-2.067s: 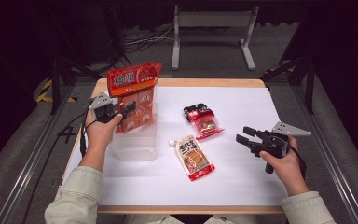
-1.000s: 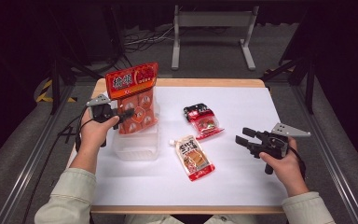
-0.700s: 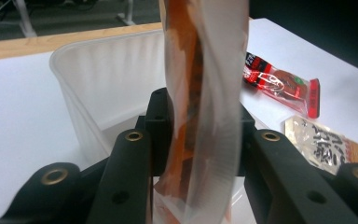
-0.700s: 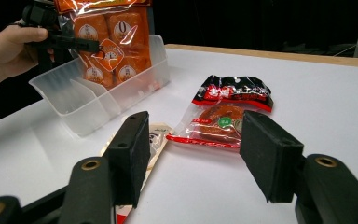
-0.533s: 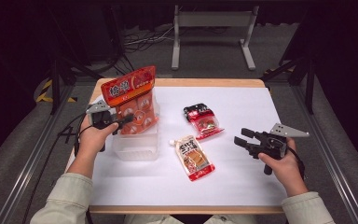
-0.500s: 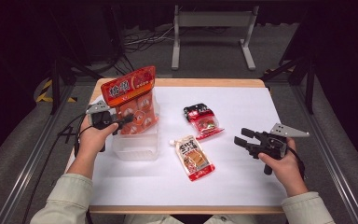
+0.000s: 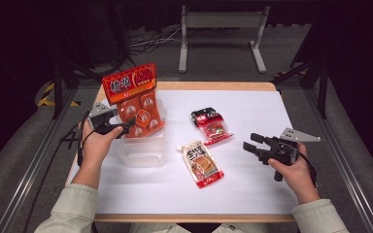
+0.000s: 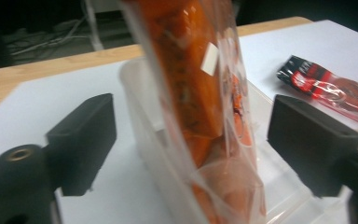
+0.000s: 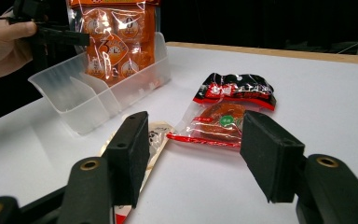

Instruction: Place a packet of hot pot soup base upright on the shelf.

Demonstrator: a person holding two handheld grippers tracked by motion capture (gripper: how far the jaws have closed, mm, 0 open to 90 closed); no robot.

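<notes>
High view: orange snack bag (image 7: pixel 137 101) stands upright in the far end of the clear plastic bin (image 7: pixel 142 154), left of frame centre. Left gripper (image 7: pixel 122 127) sits at the bag's lower edge; in the left gripper view its jaws have just been opening, bag (image 8: pixel 200 107) between them but pads clear of it, so released. Right gripper (image 7: pixel 252 146) idles at lower right, jaws apart, nothing in them. Doing this well: back the left gripper straight out without snagging the film, or the bag likely tips out of the bin. Two packets remain on the white sheet: red-black pouch (image 7: pixel 211 125) and beige sauce pouch (image 7: pixel 202 163). Versus two seconds ago: bag was clamped and held higher; now it is lower, tilted, and let go.
</notes>
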